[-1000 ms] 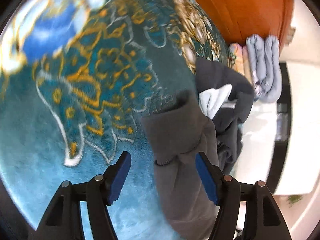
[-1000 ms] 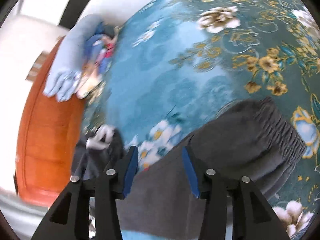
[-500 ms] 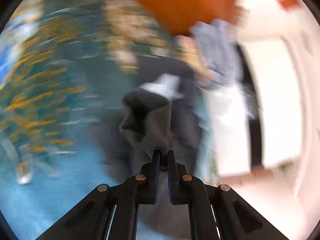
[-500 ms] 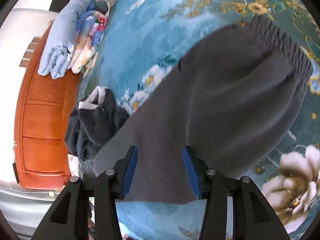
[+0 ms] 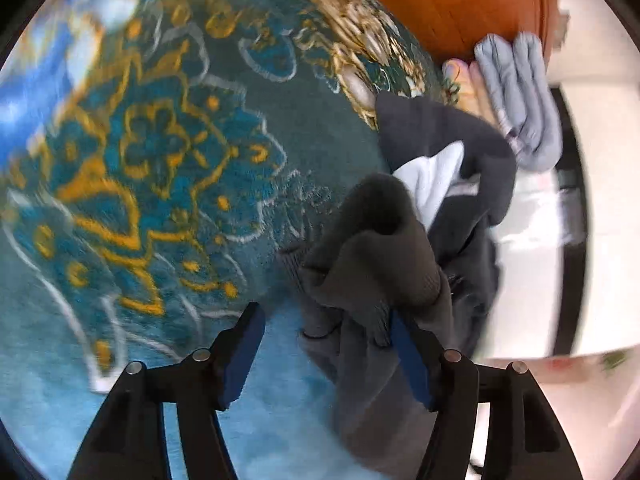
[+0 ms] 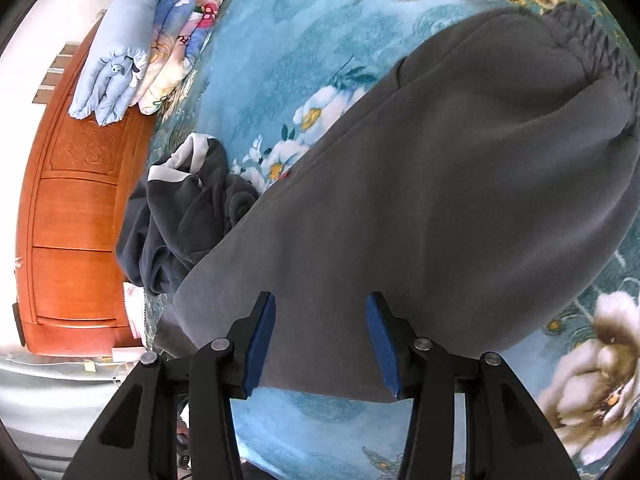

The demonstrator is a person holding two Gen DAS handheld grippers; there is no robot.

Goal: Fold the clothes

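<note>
Grey sweatpants (image 6: 460, 184) lie folded on the teal floral blanket (image 6: 280, 12), elastic waistband at the upper right. My right gripper (image 6: 320, 340) is open just above the pants' near edge, holding nothing. In the left wrist view my left gripper (image 5: 324, 348) is open; a bunched grey pant leg cuff (image 5: 372, 264) rests against its right finger, not clamped. The blanket (image 5: 160, 160) fills the left of that view.
A crumpled dark grey and white garment (image 6: 184, 216) lies left of the pants, also showing in the left wrist view (image 5: 448, 168). Folded light blue and floral bedding (image 6: 132, 48) is stacked by the orange wooden headboard (image 6: 76, 240). The bed edge is beyond the garments.
My left gripper was open, shut on the grey pant leg cuff half a second ago, and has opened again, releasing it. My right gripper stayed open as the view shifted over the pants.
</note>
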